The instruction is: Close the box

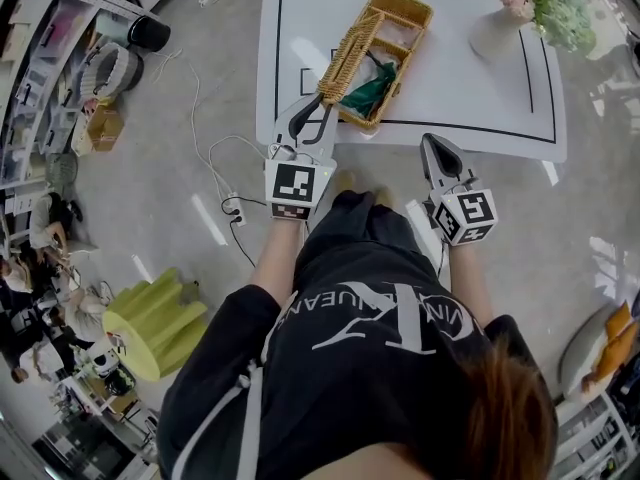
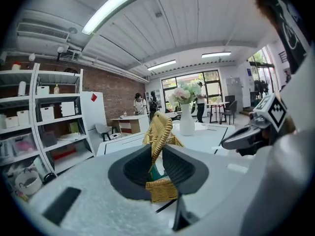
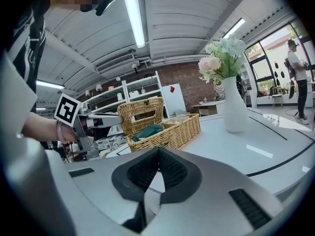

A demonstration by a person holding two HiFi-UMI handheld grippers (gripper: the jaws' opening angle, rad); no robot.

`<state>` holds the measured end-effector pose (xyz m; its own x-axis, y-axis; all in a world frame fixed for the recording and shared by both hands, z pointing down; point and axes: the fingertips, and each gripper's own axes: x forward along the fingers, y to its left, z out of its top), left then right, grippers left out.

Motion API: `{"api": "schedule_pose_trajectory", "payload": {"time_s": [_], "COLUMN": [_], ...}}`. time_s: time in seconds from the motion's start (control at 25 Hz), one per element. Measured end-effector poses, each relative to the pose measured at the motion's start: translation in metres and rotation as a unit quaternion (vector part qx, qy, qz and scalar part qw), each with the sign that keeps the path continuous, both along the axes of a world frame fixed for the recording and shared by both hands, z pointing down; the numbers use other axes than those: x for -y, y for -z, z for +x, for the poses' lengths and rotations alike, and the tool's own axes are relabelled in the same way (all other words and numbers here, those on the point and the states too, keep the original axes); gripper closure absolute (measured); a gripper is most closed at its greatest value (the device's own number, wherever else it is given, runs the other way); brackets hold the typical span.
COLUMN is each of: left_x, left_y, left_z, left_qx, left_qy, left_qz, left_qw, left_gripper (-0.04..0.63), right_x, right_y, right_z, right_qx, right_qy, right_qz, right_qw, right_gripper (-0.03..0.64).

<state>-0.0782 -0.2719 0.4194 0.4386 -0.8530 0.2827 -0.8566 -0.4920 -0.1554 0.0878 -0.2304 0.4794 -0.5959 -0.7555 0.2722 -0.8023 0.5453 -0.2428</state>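
Here, my right gripper [image 1: 437,144], jaws closed on nothing, waits just short of the wicker box [image 1: 412,15]. My left gripper [image 1: 320,101] pinches the box's upright lid [image 1: 352,53]. If that grip slips, I judge the lid could fall crooked onto the green cloth [image 1: 372,89] inside.

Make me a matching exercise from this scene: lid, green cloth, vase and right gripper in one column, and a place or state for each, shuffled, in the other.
Things
1. lid
2. green cloth
3. vase
4. right gripper

Places or states
a. lying inside the wicker box
b. jaws together, nothing between them
c. raised on edge, between the jaws of the left gripper
d. standing at the far right of the table, holding flowers

Pairs: 1-c, 2-a, 3-d, 4-b
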Motion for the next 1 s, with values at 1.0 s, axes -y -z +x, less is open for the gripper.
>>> {"api": "schedule_pose_trajectory", "payload": {"time_s": [1.0], "left_x": [-0.014], "left_y": [-0.033], "left_z": [0.028], "left_qx": [0.139], "left_qy": [-0.032], "left_qz": [0.019], "left_qw": [0.9897], "left_gripper": [0.503], "right_x": [-0.011], "right_y": [-0.016], "right_z": [0.009], "right_qx": [0.017], "right_qy": [-0.029], "right_qz": [-0.037], "right_qw": [0.999], "right_gripper": [0.618]}}
